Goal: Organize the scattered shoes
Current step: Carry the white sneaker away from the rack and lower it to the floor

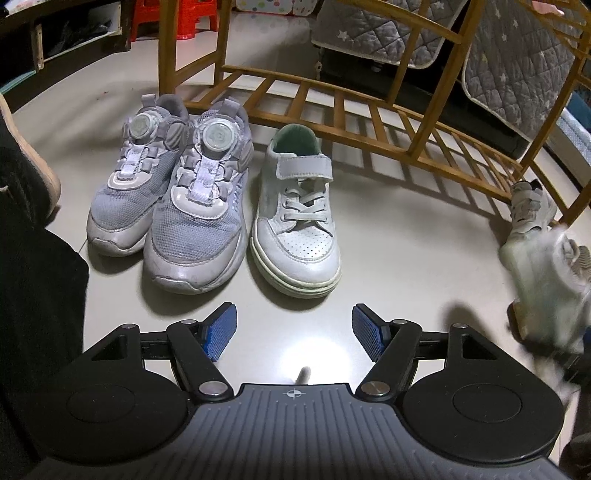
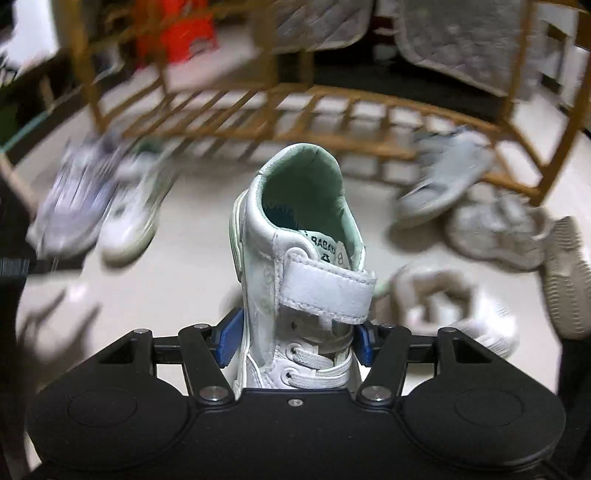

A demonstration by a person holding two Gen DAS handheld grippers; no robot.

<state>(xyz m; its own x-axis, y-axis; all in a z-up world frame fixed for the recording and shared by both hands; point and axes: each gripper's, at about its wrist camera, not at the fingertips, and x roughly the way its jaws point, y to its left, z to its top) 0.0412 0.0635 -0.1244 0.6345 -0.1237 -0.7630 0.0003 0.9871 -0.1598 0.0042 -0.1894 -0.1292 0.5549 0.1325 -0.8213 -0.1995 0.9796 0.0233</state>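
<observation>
In the left wrist view a pair of lilac dial-lace sneakers (image 1: 173, 195) stands side by side on the floor, with a white strap sneaker (image 1: 299, 218) to their right. My left gripper (image 1: 293, 332) is open and empty just in front of them. My right gripper (image 2: 299, 341) is shut on a matching white strap sneaker (image 2: 306, 266), held above the floor with its heel pointing away. That held shoe shows blurred at the right edge of the left wrist view (image 1: 546, 273).
A wooden slatted rack (image 1: 369, 110) stands behind the shoes, with grey quilted cloth (image 1: 384, 29) hanging on it. Several grey and white shoes (image 2: 495, 229) lie scattered at the right in the right wrist view. A red stool (image 1: 173, 16) is at the back left.
</observation>
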